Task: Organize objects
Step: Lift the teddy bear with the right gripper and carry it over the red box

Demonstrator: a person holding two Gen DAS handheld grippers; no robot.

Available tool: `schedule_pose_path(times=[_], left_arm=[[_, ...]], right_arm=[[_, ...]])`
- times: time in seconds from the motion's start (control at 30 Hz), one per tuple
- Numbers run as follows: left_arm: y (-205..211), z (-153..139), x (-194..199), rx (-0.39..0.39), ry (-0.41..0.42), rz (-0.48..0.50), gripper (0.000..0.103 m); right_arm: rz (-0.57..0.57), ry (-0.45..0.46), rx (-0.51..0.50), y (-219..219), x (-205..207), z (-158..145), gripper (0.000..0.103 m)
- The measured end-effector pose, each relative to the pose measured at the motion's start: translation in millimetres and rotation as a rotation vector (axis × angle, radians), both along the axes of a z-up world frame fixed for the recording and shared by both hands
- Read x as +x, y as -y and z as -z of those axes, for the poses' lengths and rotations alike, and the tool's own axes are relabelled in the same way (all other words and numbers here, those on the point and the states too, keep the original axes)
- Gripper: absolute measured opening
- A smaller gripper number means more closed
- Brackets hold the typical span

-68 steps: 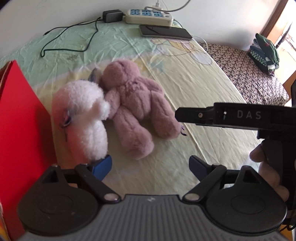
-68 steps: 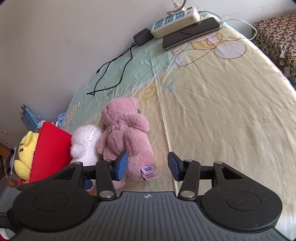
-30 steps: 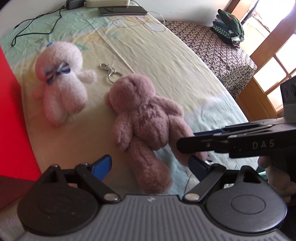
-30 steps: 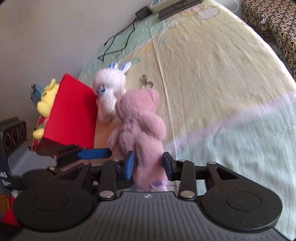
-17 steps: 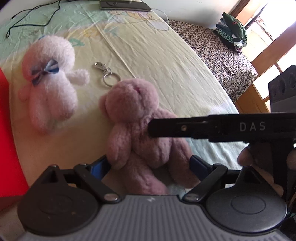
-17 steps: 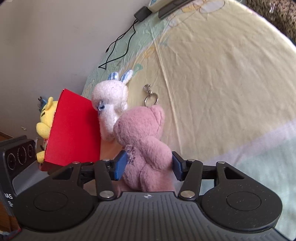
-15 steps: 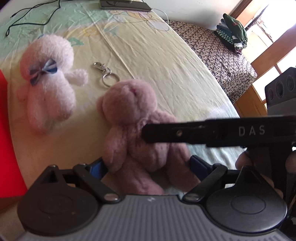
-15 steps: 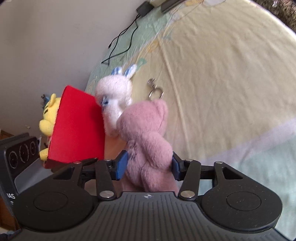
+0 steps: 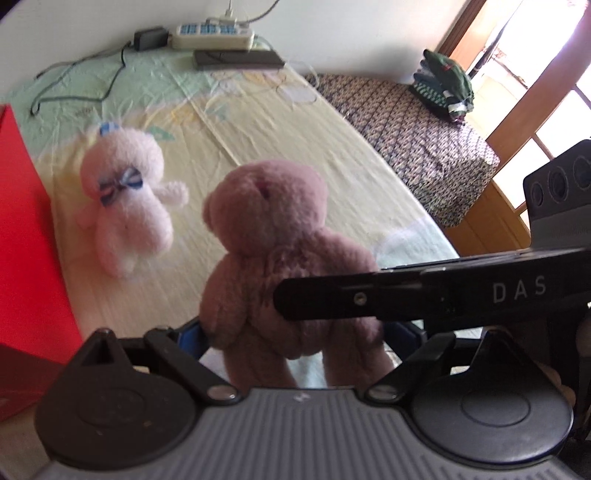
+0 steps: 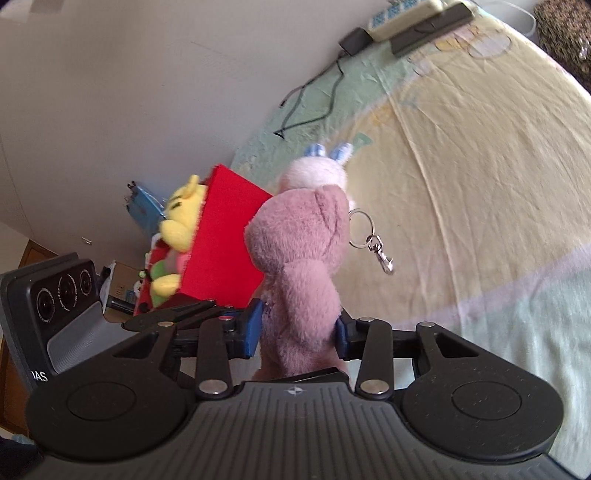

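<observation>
My right gripper (image 10: 297,334) is shut on the mauve plush bear (image 10: 301,266) and holds it upright above the bed, its keyring (image 10: 373,240) dangling. In the left wrist view the bear (image 9: 273,266) hangs between my left gripper's open fingers (image 9: 299,338), with the right gripper's arm across its front. A pale pink bunny with a blue bow (image 9: 125,206) lies on the sheet beside the red box (image 9: 26,240). In the right wrist view the red box (image 10: 229,243) holds a yellow plush (image 10: 181,218) and other toys.
A power strip (image 9: 212,35), a charger with black cable (image 9: 147,38) and a dark phone (image 9: 238,59) lie at the far end of the bed. A patterned bench (image 9: 413,147) with folded clothes (image 9: 445,85) stands to the right.
The right gripper closed on the mauve bear and lifted it upright off the sheet toward the red box. The bunny stayed lying on the sheet.
</observation>
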State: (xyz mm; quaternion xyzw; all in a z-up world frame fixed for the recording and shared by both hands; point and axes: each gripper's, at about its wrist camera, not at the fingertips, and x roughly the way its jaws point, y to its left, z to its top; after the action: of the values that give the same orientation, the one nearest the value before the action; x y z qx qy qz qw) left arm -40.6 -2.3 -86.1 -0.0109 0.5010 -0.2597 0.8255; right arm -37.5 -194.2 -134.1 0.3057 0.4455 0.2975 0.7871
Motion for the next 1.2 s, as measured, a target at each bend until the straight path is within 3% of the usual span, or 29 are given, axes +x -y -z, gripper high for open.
schedule_pose_path(times=[0.4,0.63,0.93,1.2], left_arm=[[-79.6,-86.3,-34.7,-0.058,0.239,-0.072,0.093],[-142.2,-123.7,-50.6,-0.07,0.351,-0.151,0.093],[-218.3,-134.2,-48.7,-0.066,0.402,-0.232,0.093],[-271.0,-111.6,-30.4,-0.068,0.351,-0.273,0.093]], right_arm=[[-0.058,0.245,0.043,-72.4,-14.0,-78.6,0.041],[-0.114,0.313,0.095,-129.7,-3.3,-102.8,0.041],[-0.152,0.366,0.092,-200.5,19.4,-106.8,0.041],[-0.182,0.352,0.048,-249.0,35.4,-84.5,0.041]])
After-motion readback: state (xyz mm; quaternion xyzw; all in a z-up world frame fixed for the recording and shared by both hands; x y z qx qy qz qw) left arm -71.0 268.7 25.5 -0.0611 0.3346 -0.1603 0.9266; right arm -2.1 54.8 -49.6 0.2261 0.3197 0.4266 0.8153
